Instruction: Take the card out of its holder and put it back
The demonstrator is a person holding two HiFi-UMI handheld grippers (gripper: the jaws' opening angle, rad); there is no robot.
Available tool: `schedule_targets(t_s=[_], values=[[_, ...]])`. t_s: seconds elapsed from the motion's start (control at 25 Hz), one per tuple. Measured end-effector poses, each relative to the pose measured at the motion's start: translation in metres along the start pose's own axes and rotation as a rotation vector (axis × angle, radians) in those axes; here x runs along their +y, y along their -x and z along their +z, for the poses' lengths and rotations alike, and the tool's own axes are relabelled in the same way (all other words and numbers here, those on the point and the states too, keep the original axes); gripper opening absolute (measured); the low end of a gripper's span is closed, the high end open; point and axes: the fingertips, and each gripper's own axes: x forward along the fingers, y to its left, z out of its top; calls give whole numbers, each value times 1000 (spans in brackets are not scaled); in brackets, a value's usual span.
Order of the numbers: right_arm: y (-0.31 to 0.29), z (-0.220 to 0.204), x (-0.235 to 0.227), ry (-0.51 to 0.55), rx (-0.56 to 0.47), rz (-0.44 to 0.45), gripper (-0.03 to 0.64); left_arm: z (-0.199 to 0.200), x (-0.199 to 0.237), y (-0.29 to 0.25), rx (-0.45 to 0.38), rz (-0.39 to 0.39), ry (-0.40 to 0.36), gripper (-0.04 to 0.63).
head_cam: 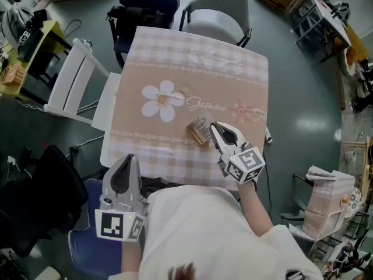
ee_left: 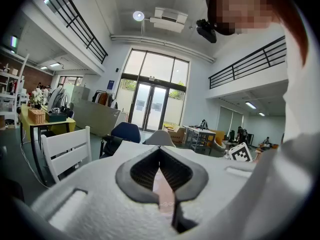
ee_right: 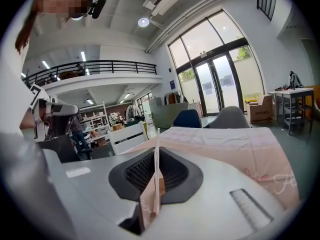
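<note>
Head view: right gripper (head_cam: 214,128) tip meets the brown holder (head_cam: 200,132) on the table (head_cam: 192,57), holder at its 10 o'clock. Risk: nothing pins the holder, so a pull could drag it along. The bite looks shallow, so the card (ee_right: 155,181) could slip. Left gripper (head_cam: 129,158) sits off at 7 o'clock, by the near table edge.

Left gripper view: jaws together, nothing between them.

Right gripper view: jaws narrow, pinching the thin card edge-on, dead centre. Holder flap hangs at the card's 7 o'clock.
</note>
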Motion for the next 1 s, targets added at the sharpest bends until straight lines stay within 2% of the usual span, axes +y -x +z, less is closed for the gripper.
schedule_targets(t_s=[0.32,0.88,1.0], values=[[-3,-22,2,18,39,-7,18,3,-1,-3,-1,-5,-5,2],[-6,-33,0,28,71,4,18,2,-4,-7,2,-16,-5,2],[-9,-43,-1,46,118,1,20,2,-4,-8,2,-17,-4,2]])
